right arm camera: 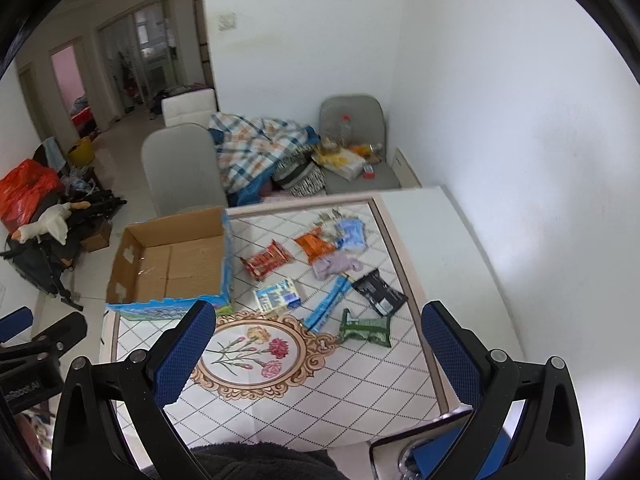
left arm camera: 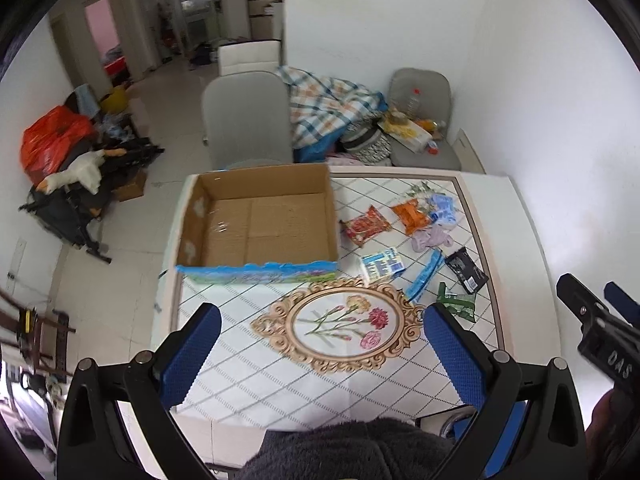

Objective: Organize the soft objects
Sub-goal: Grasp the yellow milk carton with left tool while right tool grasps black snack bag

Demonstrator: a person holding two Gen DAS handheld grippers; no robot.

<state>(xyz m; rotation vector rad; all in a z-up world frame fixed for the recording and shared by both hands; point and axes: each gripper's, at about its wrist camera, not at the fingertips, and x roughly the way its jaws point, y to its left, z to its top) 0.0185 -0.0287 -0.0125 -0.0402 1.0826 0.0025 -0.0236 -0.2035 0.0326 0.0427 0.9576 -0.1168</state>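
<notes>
An open, empty cardboard box point(left arm camera: 260, 224) point(right arm camera: 172, 264) stands on the left of the tiled table point(left arm camera: 320, 384) point(right arm camera: 340, 396). To its right lie several soft packets: a red one point(left arm camera: 366, 225) point(right arm camera: 266, 263), an orange one point(left arm camera: 412, 213) point(right arm camera: 316, 245), a light blue one point(left arm camera: 442, 207) point(right arm camera: 352, 234), a lilac cloth point(left arm camera: 430, 238) point(right arm camera: 334, 265), a blue-white pack point(left arm camera: 382, 265) point(right arm camera: 278, 295), a blue strip point(left arm camera: 426, 274) point(right arm camera: 328, 307), a black packet point(left arm camera: 466, 270) point(right arm camera: 378, 292) and a green packet point(left arm camera: 458, 302) point(right arm camera: 366, 328). My left gripper point(left arm camera: 322, 316) and right gripper point(right arm camera: 318, 316) are open, empty, held above the table's near edge.
A flower picture in an ornate frame point(left arm camera: 340, 326) point(right arm camera: 256, 350) is printed on the table. Grey chairs point(left arm camera: 246, 120) point(right arm camera: 182, 168) stand behind it, with a plaid blanket point(left arm camera: 332, 108) and clutter. A white wall point(right arm camera: 520, 160) runs along the right. Bags point(left arm camera: 52, 140) lie on the floor at left.
</notes>
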